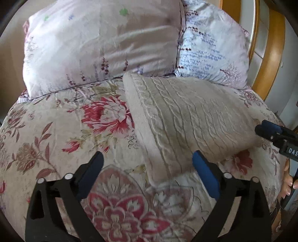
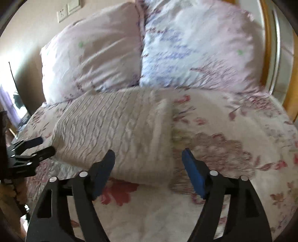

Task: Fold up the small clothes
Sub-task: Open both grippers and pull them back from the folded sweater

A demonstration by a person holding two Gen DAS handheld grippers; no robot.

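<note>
Spread left tool [image 1: 147,163] flanks folded cable-knit sweater [image 1: 186,119].

A bedroom in a home. A bed fills the scene, covered by a quilted bedspread [image 1: 55,149] printed with large red and pink flowers. Two plump pillows [image 2: 89,61] in pale lavender floral cases lean side by side at the far end. A curved wooden bed frame [image 1: 273,61] rises at the far right. A wall socket [image 2: 62,13] sits on the beige wall at the far left.
</note>
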